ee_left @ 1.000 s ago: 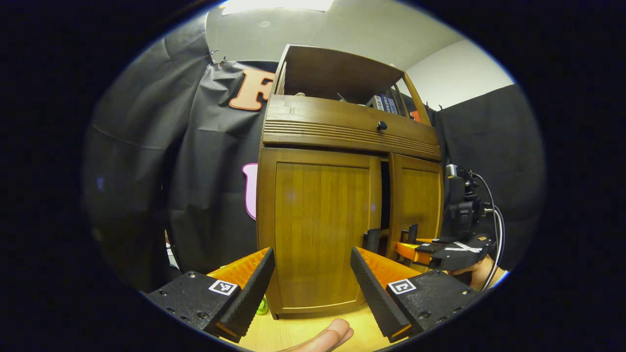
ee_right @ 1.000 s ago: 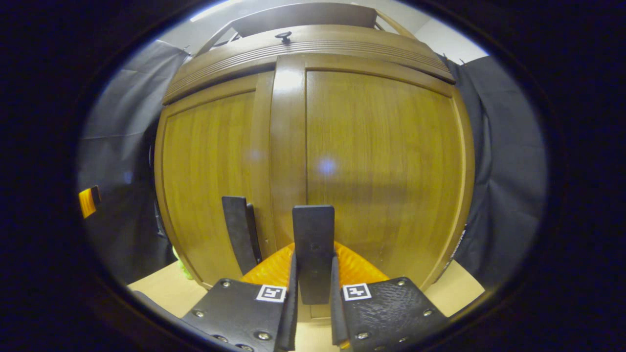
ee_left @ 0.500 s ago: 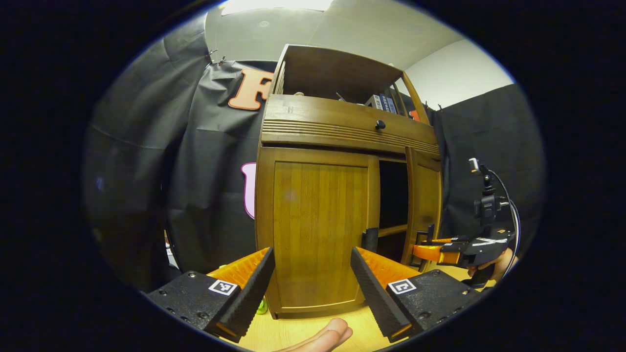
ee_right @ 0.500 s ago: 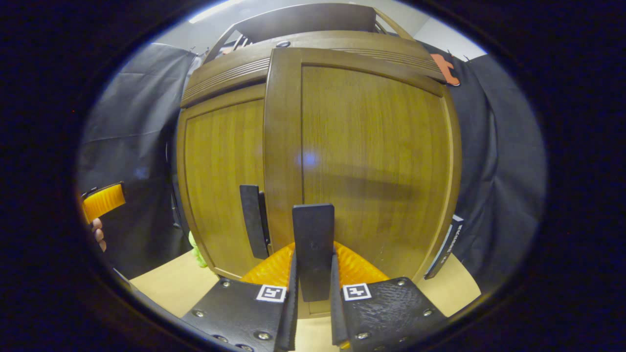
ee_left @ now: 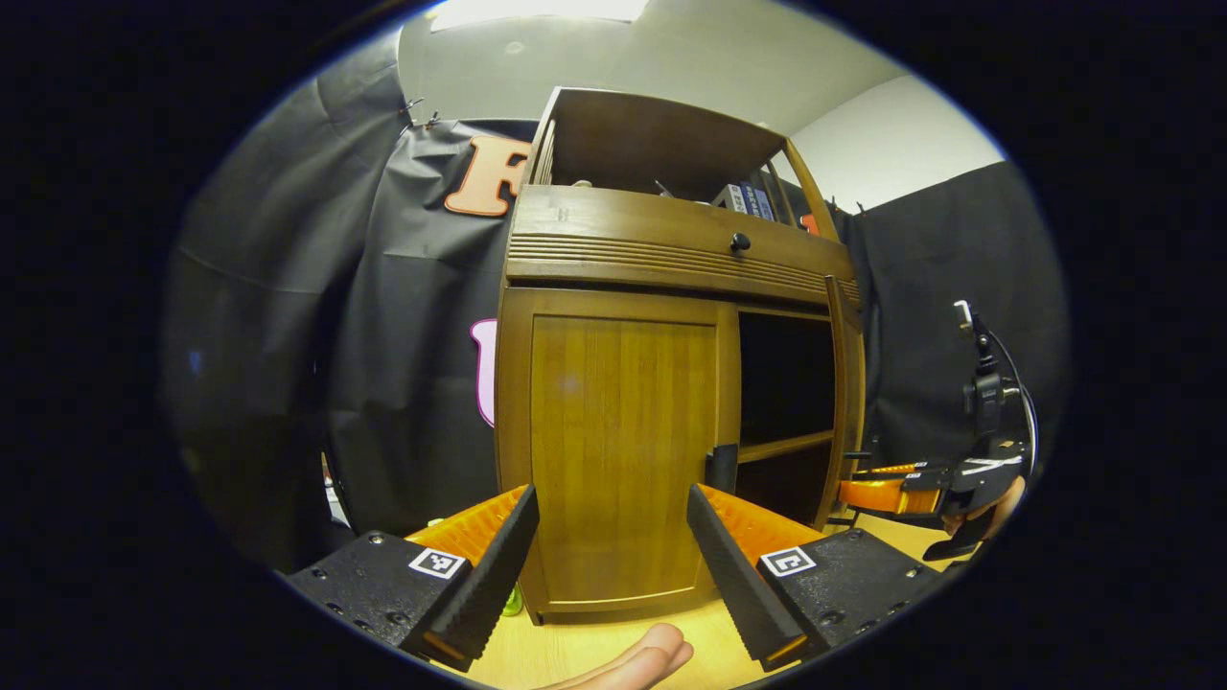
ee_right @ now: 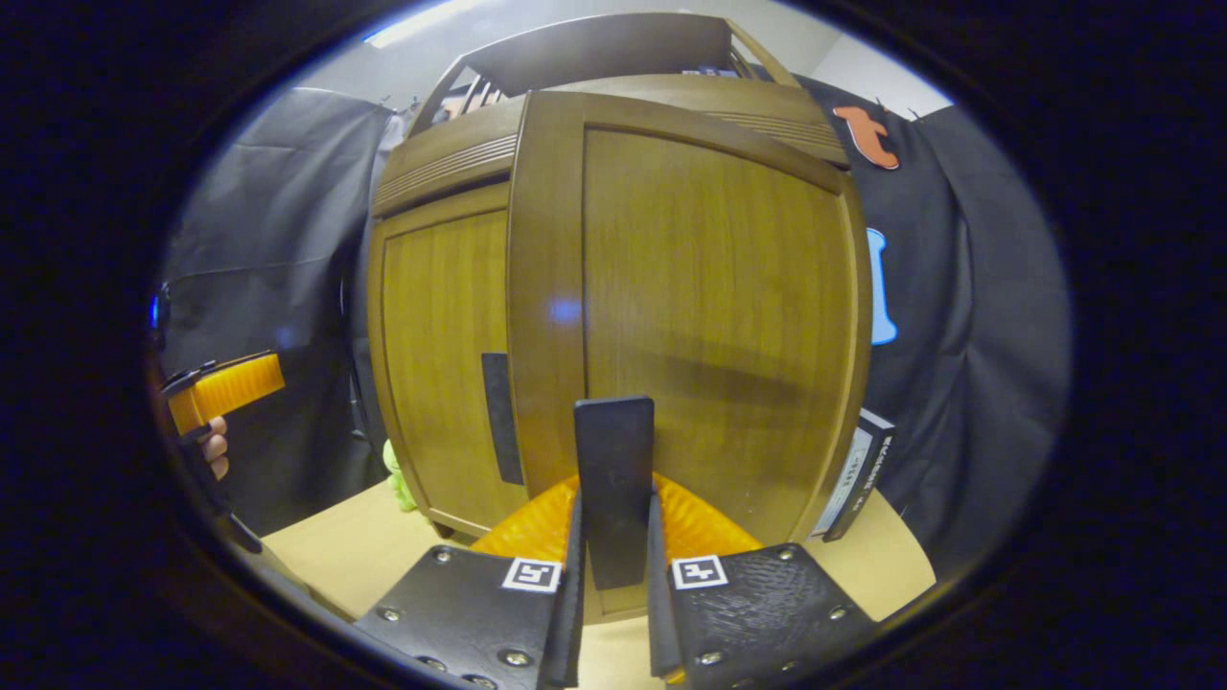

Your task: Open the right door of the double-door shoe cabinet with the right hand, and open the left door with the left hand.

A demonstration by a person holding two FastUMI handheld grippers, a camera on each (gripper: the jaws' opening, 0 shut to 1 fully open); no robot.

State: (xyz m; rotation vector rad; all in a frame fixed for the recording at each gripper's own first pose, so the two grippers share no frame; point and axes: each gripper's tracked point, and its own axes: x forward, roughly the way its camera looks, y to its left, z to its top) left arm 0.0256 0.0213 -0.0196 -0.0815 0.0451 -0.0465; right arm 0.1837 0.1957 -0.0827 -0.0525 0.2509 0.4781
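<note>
Now my right gripper (ee_right: 613, 613) is clamped on the right door's handle (ee_right: 613, 489), a flat dark tab standing at the door's inner edge near the bottom. The right door (ee_right: 709, 316) stands swung well out from the cabinet (ee_left: 671, 249), the dark shelf space showing beside it. My left gripper (ee_left: 609, 565) hangs wide apart and empty, just in front of the left door (ee_left: 618, 450), which is shut. Its handle (ee_left: 722, 468), the same kind of tab, sits at the door's right edge, low. I judge the doors stiff, light wooden panels on hinges; the tab looks smooth and thin, so I would pinch it squarely and pull along the hinge's arc. The cabinet stands on the counter (ee_right: 355, 546).
</note>
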